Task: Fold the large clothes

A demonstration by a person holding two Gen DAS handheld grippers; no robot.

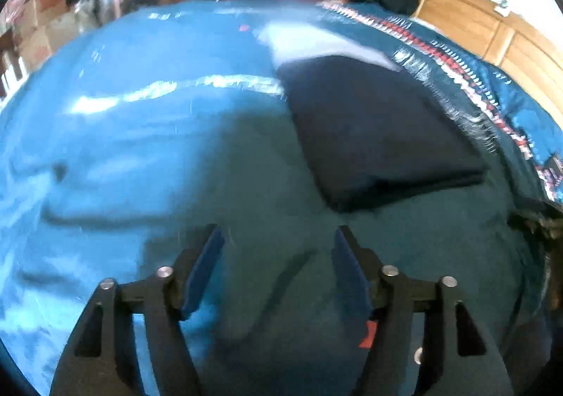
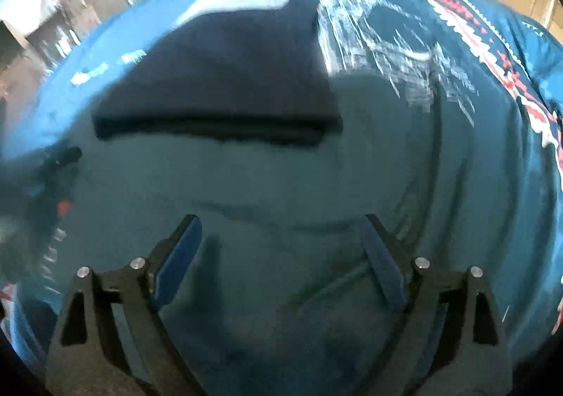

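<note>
Your left tongs point(image 1: 276, 237) hang just above the blue bedspread point(image 1: 140, 135), their 2 blue-padded fingers point(image 1: 204, 269) spread apart with nothing between them. Ahead of them and a little to the right, the folded dark garment point(image 1: 380, 135) lies flat on the bed as a neat rectangle, its thick folded edge facing you. Beyond it runs a red and white patterned band point(image 1: 454, 69) across the cover, with a wooden headboard point(image 1: 492, 33) at the far right.

Your right tongs point(image 2: 281, 230) are also wide apart and empty, over the shaded part of the same bedspread point(image 2: 281, 185). From this side the dark garment point(image 2: 225, 79) sits straight ahead, apart from the tips. Both views are blurred, so finer detail of the cloth cannot be told.
</note>
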